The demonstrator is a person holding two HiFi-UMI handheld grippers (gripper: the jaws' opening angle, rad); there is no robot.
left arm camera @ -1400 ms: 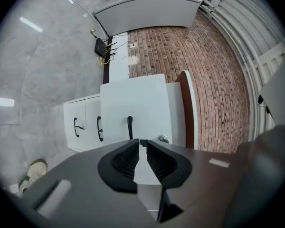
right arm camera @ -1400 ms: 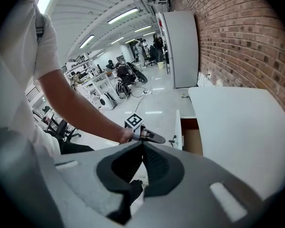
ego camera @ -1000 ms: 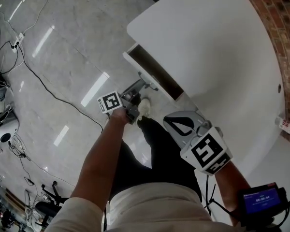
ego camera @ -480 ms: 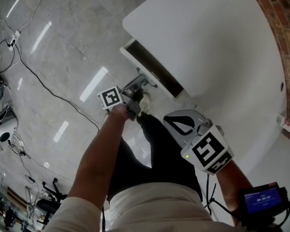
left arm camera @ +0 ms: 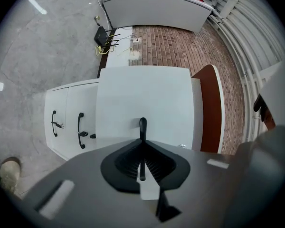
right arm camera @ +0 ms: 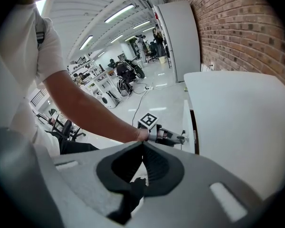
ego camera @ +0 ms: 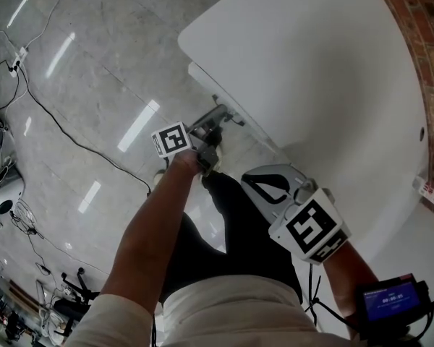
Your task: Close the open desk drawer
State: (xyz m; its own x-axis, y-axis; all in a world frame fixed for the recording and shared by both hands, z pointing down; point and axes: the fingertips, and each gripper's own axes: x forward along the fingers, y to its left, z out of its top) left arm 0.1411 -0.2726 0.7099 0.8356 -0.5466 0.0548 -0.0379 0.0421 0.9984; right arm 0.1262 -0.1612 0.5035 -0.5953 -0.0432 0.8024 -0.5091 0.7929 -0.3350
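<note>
The white desk (ego camera: 325,71) fills the upper right of the head view. Its drawer front (ego camera: 202,84) sits almost flush under the desk's edge. In the right gripper view a thin dark gap (right arm camera: 194,127) still shows beside the drawer front. My left gripper (ego camera: 217,120) is at the drawer, shut on the black drawer handle (left arm camera: 142,126), which runs between its jaws (left arm camera: 142,141). My right gripper (ego camera: 249,180) hangs near my body by the desk's edge, shut and holding nothing (right arm camera: 142,144).
A white cabinet (left arm camera: 69,103) with two black handles stands left of the drawer front. Cables (ego camera: 58,121) trail over the glossy floor, and a white device (ego camera: 3,197) sits at far left. A brick wall (ego camera: 419,27) runs behind the desk. My legs (ego camera: 231,223) are below the drawer.
The drawer has slid in under the desk top; its dark opening no longer shows in the head view. My left gripper moved toward the desk with the handle. The right gripper stayed put.
</note>
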